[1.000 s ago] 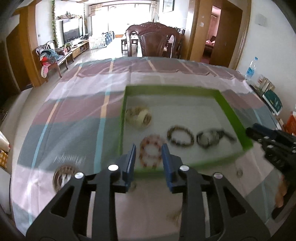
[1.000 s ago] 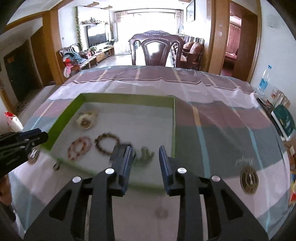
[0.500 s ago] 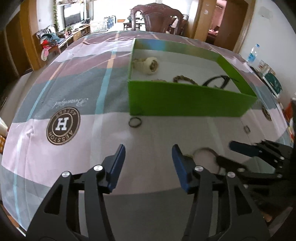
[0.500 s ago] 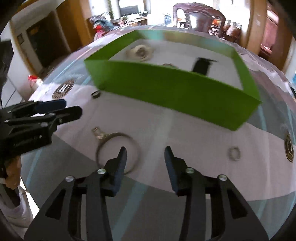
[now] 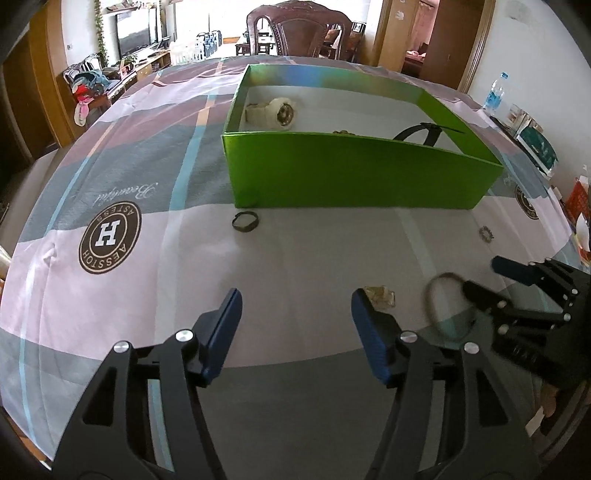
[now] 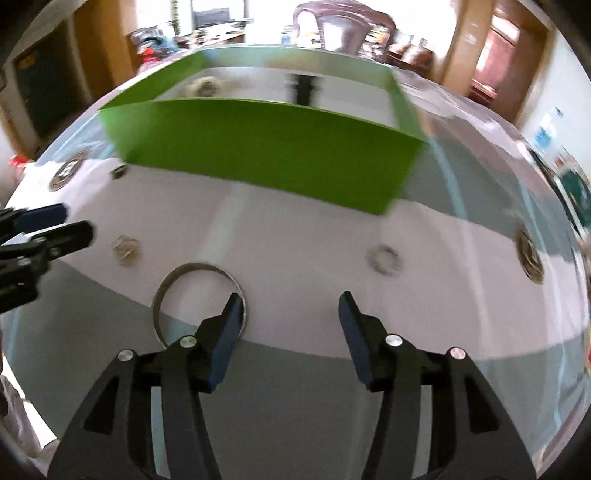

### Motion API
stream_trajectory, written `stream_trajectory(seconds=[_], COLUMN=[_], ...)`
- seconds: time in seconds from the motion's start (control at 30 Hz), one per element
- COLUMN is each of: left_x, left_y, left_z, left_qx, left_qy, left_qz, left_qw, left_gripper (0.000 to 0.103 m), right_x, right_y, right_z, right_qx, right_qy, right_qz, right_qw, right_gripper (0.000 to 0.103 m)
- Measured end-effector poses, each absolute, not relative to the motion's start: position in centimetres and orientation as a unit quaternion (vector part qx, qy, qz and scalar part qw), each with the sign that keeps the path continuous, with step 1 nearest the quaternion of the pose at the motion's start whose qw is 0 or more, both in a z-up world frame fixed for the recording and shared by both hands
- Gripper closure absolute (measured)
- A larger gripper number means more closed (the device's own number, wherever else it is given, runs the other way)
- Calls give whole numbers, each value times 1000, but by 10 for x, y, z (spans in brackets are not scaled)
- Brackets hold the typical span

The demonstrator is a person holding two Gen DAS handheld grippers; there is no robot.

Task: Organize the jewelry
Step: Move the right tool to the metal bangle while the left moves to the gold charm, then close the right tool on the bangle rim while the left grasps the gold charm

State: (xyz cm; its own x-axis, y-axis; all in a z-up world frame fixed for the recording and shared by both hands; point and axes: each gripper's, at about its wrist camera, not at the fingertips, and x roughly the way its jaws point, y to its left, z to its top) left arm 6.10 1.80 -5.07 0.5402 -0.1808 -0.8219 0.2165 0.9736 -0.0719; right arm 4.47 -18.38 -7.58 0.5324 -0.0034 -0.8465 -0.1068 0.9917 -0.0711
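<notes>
A green box (image 5: pixel 354 173) (image 6: pixel 258 147) stands on the tablecloth and holds a cream watch (image 5: pixel 273 112) and a black watch (image 5: pixel 424 131). On the cloth in front lie a dark ring (image 5: pixel 245 221), a pale clasp piece (image 5: pixel 378 295) (image 6: pixel 126 250), a silver bangle (image 5: pixel 443 306) (image 6: pixel 199 291) and a small beaded ring (image 5: pixel 486 233) (image 6: pixel 384 258). My left gripper (image 5: pixel 295 317) is open and empty, low over the cloth. My right gripper (image 6: pixel 290 317) is open, its left finger (image 6: pixel 231 321) over the bangle's right edge.
A round brown "H" logo (image 5: pixel 109 238) is printed on the cloth at the left. A water bottle (image 5: pixel 495 94) and books stand at the far right edge. A wooden chair (image 5: pixel 299 29) is behind the table.
Both grippers dropped from above the box to low in front of it and opened wider. The right gripper moved forward, closer to the bangle.
</notes>
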Motion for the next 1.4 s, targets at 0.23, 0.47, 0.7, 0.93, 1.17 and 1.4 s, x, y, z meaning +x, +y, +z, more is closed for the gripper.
stream_trajectory(seconds=[0.23, 0.47, 0.7, 0.93, 1.17, 1.4], left_x=[51, 47, 57, 61, 63, 61], left_y=[-1, -23, -33, -31, -18, -13], left_z=[-46, -55, -67, -70, -68, -64], left_qx=[31, 49, 47, 50, 37, 31], left_qy=[462, 468, 479, 478, 477, 472], left_qz=[-139, -159, -156, -140, -110, -107], left_qw=[876, 868, 862, 866, 871, 875], left_gripper=[38, 37, 48, 59, 58, 51], right_x=[35, 37, 33, 32, 30, 24], right_y=[-208, -204, -206, -210, -206, -192], right_z=[-61, -73, -74, -75, -70, -63], right_qx=[-21, -4, 7, 11, 15, 7], right_qy=[465, 483, 483, 485, 481, 471], right_qz=[21, 33, 35, 34, 49, 78], right_qw=[885, 875, 875, 874, 875, 879], right_gripper=[49, 44, 42, 40, 40, 33])
